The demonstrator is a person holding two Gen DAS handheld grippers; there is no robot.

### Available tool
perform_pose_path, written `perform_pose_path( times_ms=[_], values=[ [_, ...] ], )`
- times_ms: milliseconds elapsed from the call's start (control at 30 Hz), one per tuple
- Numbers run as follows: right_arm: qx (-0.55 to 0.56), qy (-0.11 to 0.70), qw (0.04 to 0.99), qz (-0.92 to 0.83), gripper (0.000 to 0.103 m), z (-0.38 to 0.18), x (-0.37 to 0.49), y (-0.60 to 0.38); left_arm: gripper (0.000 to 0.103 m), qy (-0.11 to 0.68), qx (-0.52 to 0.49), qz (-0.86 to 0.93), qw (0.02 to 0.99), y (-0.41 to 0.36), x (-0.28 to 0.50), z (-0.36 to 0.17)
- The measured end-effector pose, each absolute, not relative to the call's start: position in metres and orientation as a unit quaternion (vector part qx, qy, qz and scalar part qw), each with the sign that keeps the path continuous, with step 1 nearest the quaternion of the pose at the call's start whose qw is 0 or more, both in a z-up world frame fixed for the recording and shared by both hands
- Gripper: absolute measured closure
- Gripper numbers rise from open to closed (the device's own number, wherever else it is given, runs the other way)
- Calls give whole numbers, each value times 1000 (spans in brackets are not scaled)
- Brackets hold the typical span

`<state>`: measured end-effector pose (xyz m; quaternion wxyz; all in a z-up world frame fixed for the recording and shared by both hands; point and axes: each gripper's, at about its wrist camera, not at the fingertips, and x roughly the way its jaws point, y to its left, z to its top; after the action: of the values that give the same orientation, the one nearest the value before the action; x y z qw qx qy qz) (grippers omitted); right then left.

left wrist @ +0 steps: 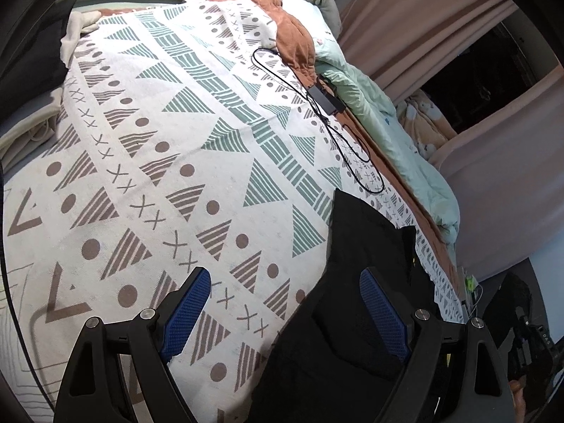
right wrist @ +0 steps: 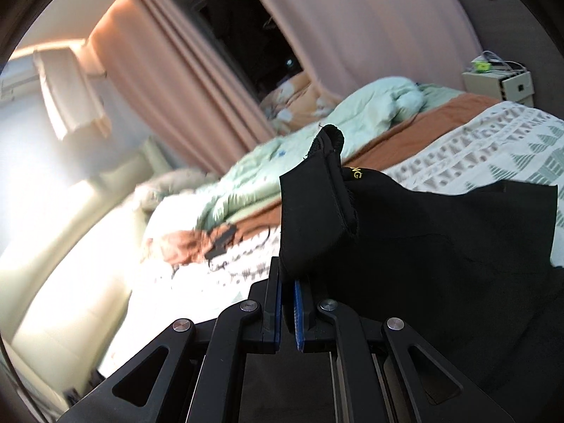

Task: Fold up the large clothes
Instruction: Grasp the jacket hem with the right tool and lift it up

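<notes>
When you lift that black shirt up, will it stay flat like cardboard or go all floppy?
Probably floppy: the black garment droops and folds from where the right gripper pinches it. It likely feels light, since one pinch holds an edge up. The rest may drag across the patterned blanket.

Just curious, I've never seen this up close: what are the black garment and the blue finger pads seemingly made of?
The black garment looks like thin matte knit fabric: it drapes limply and shows a stitched hem. The blue finger pads look like textured rubber or plastic, judging by their fine grid pattern; which one is unclear.
</notes>
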<state>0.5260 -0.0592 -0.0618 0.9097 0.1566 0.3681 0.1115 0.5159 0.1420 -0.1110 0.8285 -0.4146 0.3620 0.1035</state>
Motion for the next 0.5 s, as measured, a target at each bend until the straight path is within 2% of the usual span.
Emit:
perform_pose_path(
  times_ms=[300,400,433,500],
  values=[
    [113,427,885,150,96,-119,533,1,16,353,-429,134,821,164,506,-112],
    [81,473,863,160,94,-150,539,19,16,353,-431,134,820,165,506,-112],
    [69,492,852,166,90,-160,541,25,16,353,-431,135,820,165,506,-113],
    [56,530,826,185,70,-179,539,33,16,352,-431,134,820,165,506,-113]
  ],
)
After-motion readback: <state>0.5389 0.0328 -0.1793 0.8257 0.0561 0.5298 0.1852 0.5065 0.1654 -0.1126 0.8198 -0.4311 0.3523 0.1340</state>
